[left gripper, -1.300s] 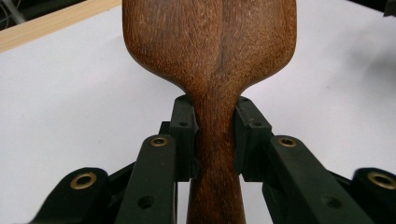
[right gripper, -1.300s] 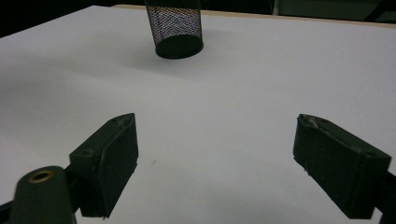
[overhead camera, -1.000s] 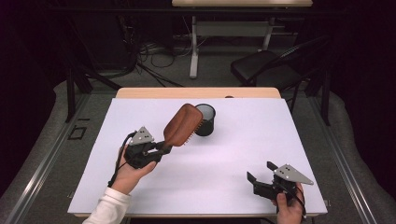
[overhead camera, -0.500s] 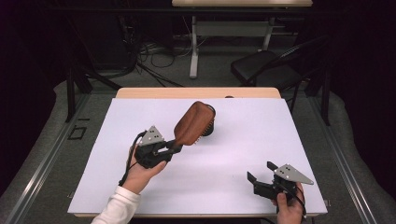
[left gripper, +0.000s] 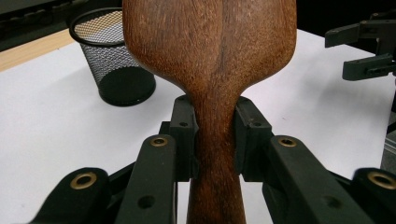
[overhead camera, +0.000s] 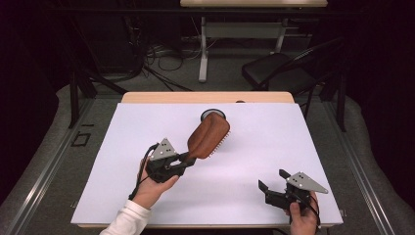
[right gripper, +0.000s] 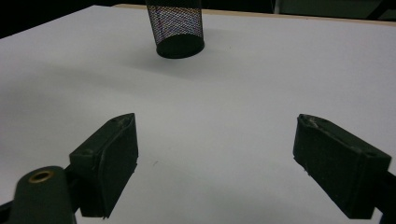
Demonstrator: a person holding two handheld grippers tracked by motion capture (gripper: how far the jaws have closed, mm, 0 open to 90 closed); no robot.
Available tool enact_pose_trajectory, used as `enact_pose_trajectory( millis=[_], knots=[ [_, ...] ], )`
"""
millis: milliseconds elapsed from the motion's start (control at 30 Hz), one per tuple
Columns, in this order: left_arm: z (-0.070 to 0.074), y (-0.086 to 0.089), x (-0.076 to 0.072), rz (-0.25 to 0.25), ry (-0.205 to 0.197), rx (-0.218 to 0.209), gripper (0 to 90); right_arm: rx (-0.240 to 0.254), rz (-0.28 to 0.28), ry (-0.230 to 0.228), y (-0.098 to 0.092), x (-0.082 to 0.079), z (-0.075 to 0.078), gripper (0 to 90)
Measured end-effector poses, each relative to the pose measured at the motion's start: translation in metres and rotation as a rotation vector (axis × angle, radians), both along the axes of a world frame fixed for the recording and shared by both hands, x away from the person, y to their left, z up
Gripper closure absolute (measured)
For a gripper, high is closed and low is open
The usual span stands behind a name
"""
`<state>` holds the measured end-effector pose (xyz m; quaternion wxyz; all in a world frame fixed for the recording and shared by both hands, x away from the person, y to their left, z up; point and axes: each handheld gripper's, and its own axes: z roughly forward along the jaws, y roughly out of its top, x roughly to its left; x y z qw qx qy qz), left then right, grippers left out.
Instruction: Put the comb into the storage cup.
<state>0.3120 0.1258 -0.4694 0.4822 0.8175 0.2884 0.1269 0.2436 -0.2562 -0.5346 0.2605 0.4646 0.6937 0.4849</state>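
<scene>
A wooden hairbrush (overhead camera: 209, 137) is gripped by the left gripper (overhead camera: 182, 160), whose jaws are closed on the narrow neck of the handle; in the left gripper view the two pads (left gripper: 184, 133) are seen pressed against either side of the brown wood, with the broad head of the brush rising just beyond the jaws and the handle end running back between the arms. In the high view the brush is held clear of the white worktop (overhead camera: 122, 142), tilted so that the head lies ahead of and above the jaws, bristles turned to the far side. A black mesh cup (left gripper: 112, 60) stands upright on the worktop beyond the jaws, just behind the brush head as seen from above. The right gripper (overhead camera: 275, 182) is held low near the front edge of the worktop, well apart from the brush; its jaws stand open with nothing between them, and the mesh cup is seen far ahead of them.
</scene>
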Motion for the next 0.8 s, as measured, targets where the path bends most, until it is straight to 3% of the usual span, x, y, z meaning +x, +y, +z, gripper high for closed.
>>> enact_pose_trajectory(
  millis=[467, 800],
  knots=[
    [-0.003, -0.002, -0.003, -0.003, -0.005, -0.008, 72.8, 0.006, 0.008, -0.003, 0.005, 0.002, 0.008, 13.6],
    [-0.004, -0.003, -0.004, -0.002, -0.008, -0.010, 72.7, -0.019, 0.041, 0.002, 0.015, 0.012, 0.027, 11.7]
  ],
)
